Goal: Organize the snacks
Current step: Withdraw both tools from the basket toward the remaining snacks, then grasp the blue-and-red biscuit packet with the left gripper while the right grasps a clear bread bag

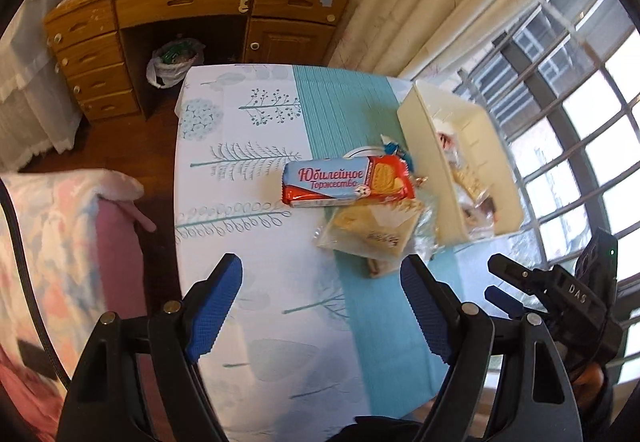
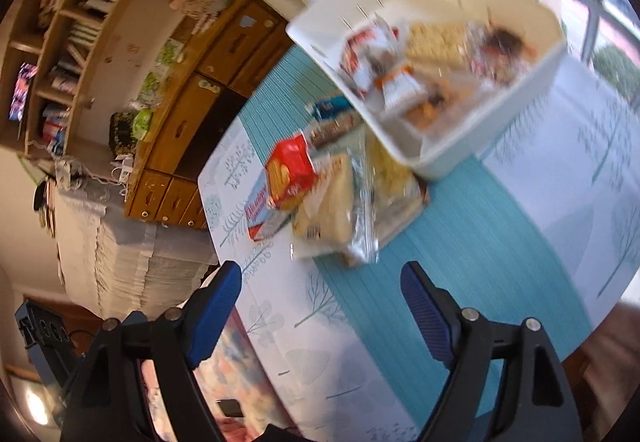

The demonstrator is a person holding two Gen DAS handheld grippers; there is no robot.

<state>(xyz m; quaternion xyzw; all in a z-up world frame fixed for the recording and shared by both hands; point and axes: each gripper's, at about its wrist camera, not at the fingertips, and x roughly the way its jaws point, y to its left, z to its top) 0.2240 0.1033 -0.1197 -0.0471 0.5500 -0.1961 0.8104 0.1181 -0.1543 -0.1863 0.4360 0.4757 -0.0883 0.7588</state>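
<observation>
A red and blue biscuit pack (image 1: 347,181) lies on the table beside a clear bag of pale wafers (image 1: 370,230). Right of them stands a cream bin (image 1: 492,162) holding several snack packs. My left gripper (image 1: 322,278) hovers open above the table, short of the wafers, nothing between its blue pads. The right gripper (image 1: 500,282) shows at the right edge of the left wrist view. In the blurred right wrist view the right gripper (image 2: 322,282) is open and empty, with the biscuit pack (image 2: 286,166), wafer bag (image 2: 332,210) and bin (image 2: 448,158) ahead of it.
The table (image 1: 224,226) wears a white tree-print cloth with a teal stripe. A wooden desk (image 1: 192,18) and a plastic bag (image 1: 172,62) stand beyond it. A bed with a pink blanket (image 1: 60,242) is at left, a barred window (image 1: 580,130) at right.
</observation>
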